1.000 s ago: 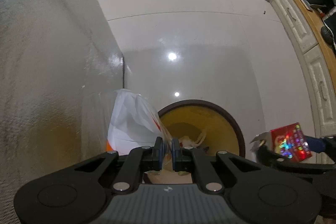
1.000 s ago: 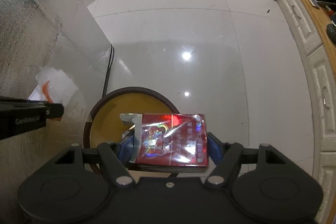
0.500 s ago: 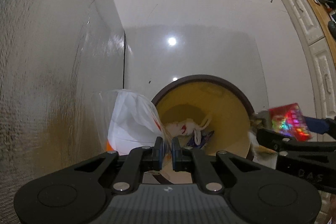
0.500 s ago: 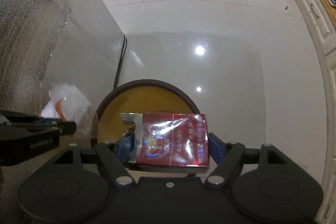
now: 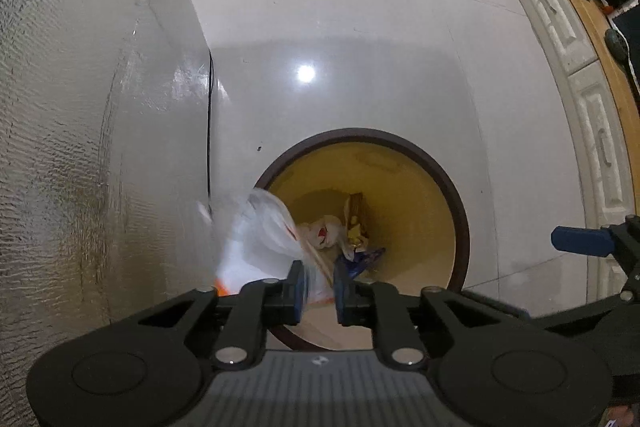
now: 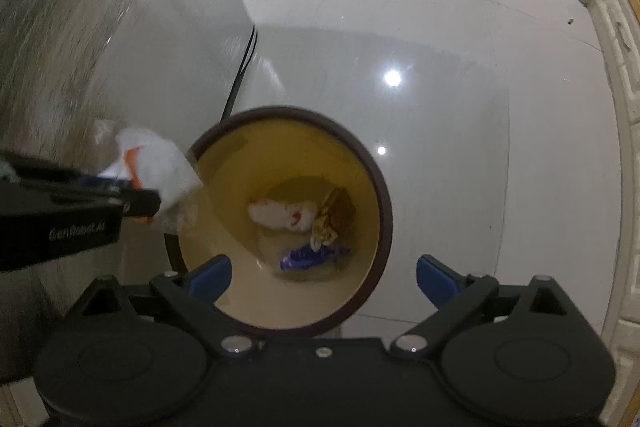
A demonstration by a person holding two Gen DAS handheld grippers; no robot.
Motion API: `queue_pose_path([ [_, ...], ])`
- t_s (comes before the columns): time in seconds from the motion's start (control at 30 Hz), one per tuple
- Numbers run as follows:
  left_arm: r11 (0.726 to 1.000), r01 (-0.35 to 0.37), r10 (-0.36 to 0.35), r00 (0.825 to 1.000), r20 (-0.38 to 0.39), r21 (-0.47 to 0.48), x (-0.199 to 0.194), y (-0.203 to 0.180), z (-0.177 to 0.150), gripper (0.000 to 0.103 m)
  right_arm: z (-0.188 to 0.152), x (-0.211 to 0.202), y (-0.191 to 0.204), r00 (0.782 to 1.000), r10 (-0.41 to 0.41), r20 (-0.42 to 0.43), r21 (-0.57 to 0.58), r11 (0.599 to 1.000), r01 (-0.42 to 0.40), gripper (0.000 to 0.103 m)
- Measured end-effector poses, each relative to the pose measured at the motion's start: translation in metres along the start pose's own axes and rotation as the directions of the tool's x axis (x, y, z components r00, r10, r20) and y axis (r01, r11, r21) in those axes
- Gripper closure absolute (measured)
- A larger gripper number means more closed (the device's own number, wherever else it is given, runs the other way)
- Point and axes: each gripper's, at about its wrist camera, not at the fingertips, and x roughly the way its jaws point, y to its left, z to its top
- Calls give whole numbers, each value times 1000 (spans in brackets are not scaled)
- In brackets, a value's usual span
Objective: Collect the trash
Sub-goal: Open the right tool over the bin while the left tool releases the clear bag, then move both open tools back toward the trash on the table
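Note:
A round bin (image 5: 460, 211) with a dark rim and yellow inside stands on the floor; it also shows in the right wrist view (image 6: 382, 195). Several scraps of trash (image 6: 296, 215) lie at its bottom. My left gripper (image 5: 318, 285) is slightly open, and a white and orange plastic bag (image 5: 260, 243) hangs against its left finger at the bin's left rim; the bag also shows in the right wrist view (image 6: 160, 163). My right gripper (image 6: 322, 275) is wide open and empty above the bin. The red box is out of sight.
A silver foil-covered wall (image 5: 80, 107) rises on the left, with a black cable (image 5: 209, 123) running down its edge. White cabinet drawers (image 5: 592, 131) under a wooden top line the right side. Glossy white floor tiles (image 5: 340, 27) lie beyond the bin.
My right gripper has opened and the red box has left it. My left gripper's fingers have parted a little, and both grippers have moved over the bin.

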Motion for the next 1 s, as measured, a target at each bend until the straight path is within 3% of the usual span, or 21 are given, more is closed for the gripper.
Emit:
queue_pose_path([
  [0.2, 1000, -31, 31, 1000, 7, -7, -3, 3, -3, 42, -4, -5, 2, 1000, -3, -7, -12, 1000, 3, 0],
  [0.47, 997, -81, 81, 997, -3, -1, -10, 4, -9, 12, -6, -11, 1, 1000, -8, 7, -3, 1000, 8, 0],
  [0.6, 994, -113, 113, 993, -21, 3, -13, 8, -10, 6, -4, -15, 1, 1000, -14, 13, 5, 1000, 14, 0],
  [1.0, 991, -136, 136, 991, 5, -14, -38, 10, -14, 0, -8, -38, -7, 997, -39, 70, 54, 998, 35, 0],
])
